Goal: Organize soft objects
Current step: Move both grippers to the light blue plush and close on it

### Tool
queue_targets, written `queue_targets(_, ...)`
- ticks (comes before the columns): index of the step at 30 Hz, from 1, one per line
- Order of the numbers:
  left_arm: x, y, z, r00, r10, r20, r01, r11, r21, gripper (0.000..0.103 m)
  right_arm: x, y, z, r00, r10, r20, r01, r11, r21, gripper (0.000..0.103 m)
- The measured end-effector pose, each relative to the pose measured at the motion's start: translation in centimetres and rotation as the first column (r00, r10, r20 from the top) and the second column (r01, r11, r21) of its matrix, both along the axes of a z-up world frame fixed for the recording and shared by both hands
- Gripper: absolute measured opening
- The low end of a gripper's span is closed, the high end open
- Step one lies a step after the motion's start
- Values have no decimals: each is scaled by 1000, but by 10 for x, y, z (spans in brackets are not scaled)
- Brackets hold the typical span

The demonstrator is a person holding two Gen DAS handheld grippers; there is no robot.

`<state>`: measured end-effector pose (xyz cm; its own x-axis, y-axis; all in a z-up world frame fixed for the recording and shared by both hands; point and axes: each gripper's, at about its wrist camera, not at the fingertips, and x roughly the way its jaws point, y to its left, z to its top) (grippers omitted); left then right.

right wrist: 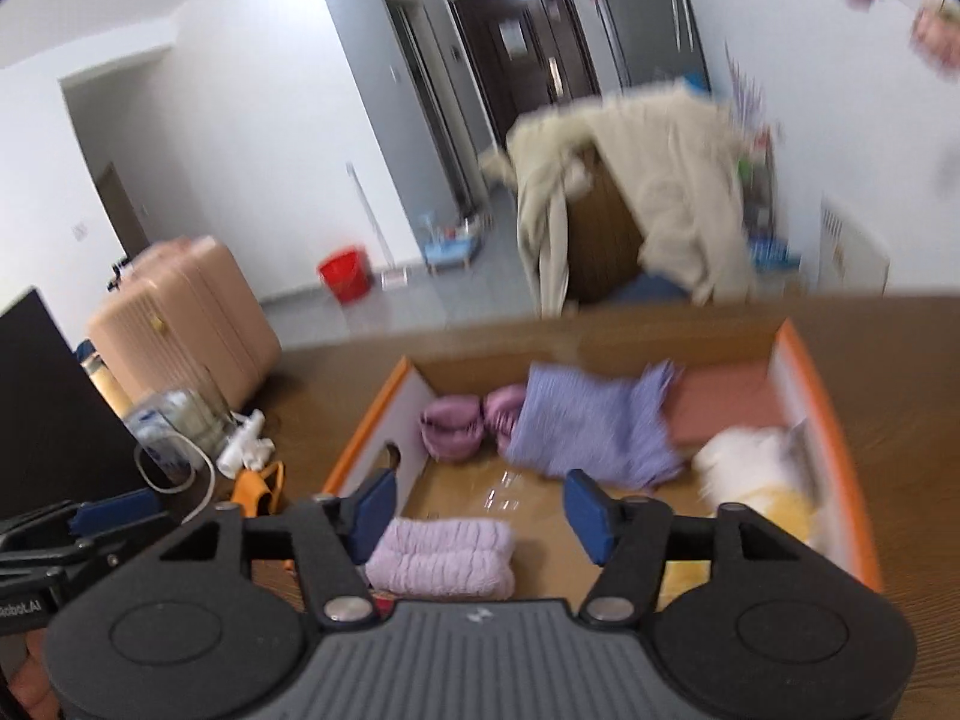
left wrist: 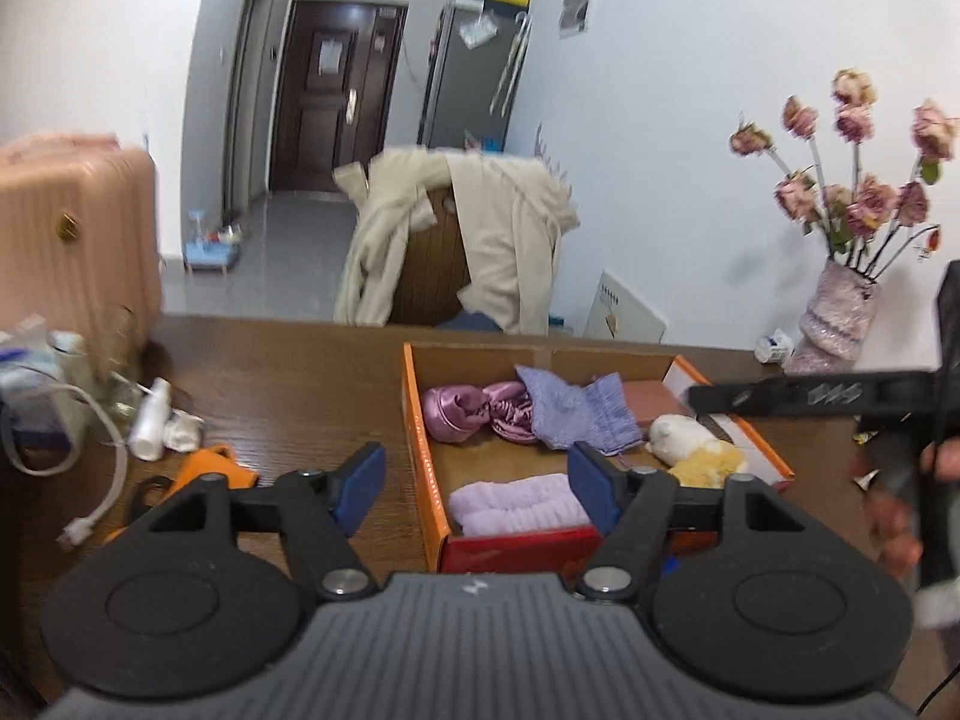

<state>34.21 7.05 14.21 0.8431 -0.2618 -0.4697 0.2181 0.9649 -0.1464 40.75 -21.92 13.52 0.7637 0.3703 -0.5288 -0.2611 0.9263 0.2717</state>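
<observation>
An open orange cardboard box (left wrist: 420,438) (right wrist: 834,414) stands on the brown table. Inside lie a folded lilac towel (left wrist: 516,504) (right wrist: 444,558), a pink satin cloth (left wrist: 462,411) (right wrist: 456,429), a purple knit cloth (left wrist: 576,411) (right wrist: 588,426), a pinkish-brown pad (left wrist: 645,399) (right wrist: 726,399) and a white and yellow plush toy (left wrist: 696,447) (right wrist: 762,480). My left gripper (left wrist: 477,489) is open and empty over the box's near left edge. My right gripper (right wrist: 477,510) is open and empty above the box's near end; it also shows in the left wrist view (left wrist: 780,399).
Left of the box lie an orange object (left wrist: 210,468) (right wrist: 258,489), a white bottle (left wrist: 150,420), a white cable (left wrist: 102,480) and clutter. A vase of dried roses (left wrist: 834,318) stands at the table's right. A coat-draped chair (left wrist: 456,240) and a pink suitcase (left wrist: 72,228) stand beyond.
</observation>
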Motion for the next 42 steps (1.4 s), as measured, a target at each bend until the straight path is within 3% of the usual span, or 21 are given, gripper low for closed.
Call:
queue_targets(6,-87,4,-2,997,13,79,-15,1000,18,81,-89,-39,16,995,13,103,-9,999,-36,76)
queue_targets(9,-125,1,-7,993,43,112,-44,999,7,85,-130,-45,7,990,12,141,-3,998,-65,77)
queue_targets(12,-161,-4,-20,988,84,130,-81,996,-29,90,-177,-39,-13,972,3,233,35,987,-158,80)
queue_targets(14,-179,-4,-33,988,104,110,-98,994,-57,91,-207,-35,-32,967,-7,256,58,980,-191,82)
queue_targets(17,-207,-3,-56,993,115,42,-110,989,-97,92,-245,-33,-61,977,4,214,35,984,-176,82)
queue_targets(21,-227,-15,-80,995,100,-19,-101,994,-39,92,-282,-25,-85,980,38,194,4,978,-211,82)
queue_targets(29,-229,-35,-102,997,42,-65,-45,998,-39,92,-303,-32,-105,987,-8,161,37,983,-182,82)
queue_targets(35,-212,-41,-112,995,5,-95,-12,997,-76,91,-283,-33,-108,987,-55,151,78,985,-156,81)
queue_targets(37,-200,-42,-113,996,-17,-85,8,995,-103,83,-271,-29,-107,987,-57,148,80,985,-152,80)
queue_targets(39,-181,-46,-112,994,-46,-95,34,992,-122,67,-258,-25,-104,987,-52,154,74,988,-137,80)
queue_targets(41,-158,-51,-112,990,-79,-116,64,989,-132,45,-242,-22,-99,987,-49,154,66,992,-110,74)
queue_targets(42,-145,-54,-112,988,-88,-130,70,988,-140,44,-232,-20,-97,988,-44,149,59,993,-99,71)
